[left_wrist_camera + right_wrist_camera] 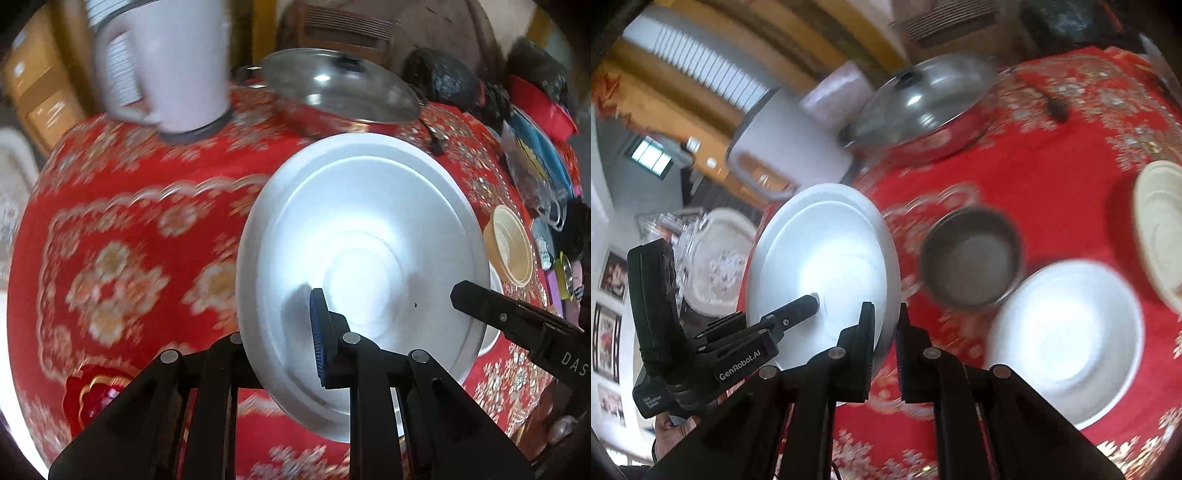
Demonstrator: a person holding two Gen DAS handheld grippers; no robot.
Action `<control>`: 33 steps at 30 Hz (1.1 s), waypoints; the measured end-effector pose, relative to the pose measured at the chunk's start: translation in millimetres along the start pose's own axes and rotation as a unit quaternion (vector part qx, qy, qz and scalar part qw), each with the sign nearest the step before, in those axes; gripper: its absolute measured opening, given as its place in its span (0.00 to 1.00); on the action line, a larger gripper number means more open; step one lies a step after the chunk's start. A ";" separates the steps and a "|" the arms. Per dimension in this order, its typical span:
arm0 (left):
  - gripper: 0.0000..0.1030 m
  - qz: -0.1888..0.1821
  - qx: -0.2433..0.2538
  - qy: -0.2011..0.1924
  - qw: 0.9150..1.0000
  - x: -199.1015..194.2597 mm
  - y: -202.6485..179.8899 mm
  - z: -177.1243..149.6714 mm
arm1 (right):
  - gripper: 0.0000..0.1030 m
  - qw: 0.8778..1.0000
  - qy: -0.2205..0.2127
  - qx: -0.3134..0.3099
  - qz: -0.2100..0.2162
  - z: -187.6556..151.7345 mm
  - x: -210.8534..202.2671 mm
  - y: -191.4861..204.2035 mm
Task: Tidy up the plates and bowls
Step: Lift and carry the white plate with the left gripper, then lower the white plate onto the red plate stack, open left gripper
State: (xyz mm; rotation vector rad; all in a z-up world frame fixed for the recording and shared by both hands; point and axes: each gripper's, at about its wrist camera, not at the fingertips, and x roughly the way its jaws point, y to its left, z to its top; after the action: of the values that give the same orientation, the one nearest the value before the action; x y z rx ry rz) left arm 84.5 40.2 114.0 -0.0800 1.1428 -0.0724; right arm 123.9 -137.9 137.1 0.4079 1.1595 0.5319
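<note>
Overhead, both tools [886, 332] pinching plate [827, 266] rim

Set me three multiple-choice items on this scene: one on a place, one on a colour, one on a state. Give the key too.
1. Where is the steel bowl?
A. On the tablecloth, right of the held white plate
B. On a shelf
C. On top of the held plate

2. What colour is the tablecloth?
A. Blue
B. Red with pale flowers
C. Plain white

3. How is the white plate held?
A. By neither gripper
B. By the left gripper alone
C. At its rim by the left gripper and the right gripper

Key: A, the bowl stands on the cloth beside the plate in the right wrist view; B, red floral cloth shows in both views; C, each gripper's jaws close on the rim.
</note>
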 end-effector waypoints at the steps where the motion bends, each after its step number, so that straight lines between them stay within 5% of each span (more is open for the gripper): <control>1: 0.16 0.001 -0.011 0.000 1.000 -5.3 11.3 -7.9 | 0.08 1.000 0.005 -0.005 0.004 -3.3 3.3 6.7; 18: 0.16 -0.003 -0.136 -0.006 0.991 -75.3 161.2 -126.5 | 0.08 0.986 0.096 -0.117 0.067 -80.4 68.5 138.7; 33: 0.16 0.021 -0.153 0.026 0.988 -66.3 194.9 -164.7 | 0.08 0.978 0.139 -0.144 0.065 -112.4 106.9 178.9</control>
State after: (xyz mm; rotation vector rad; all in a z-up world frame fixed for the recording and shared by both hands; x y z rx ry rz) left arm -89.5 236.3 86.5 -0.3286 1.1999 0.1399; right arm 18.0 73.1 118.0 0.1608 1.3059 0.8798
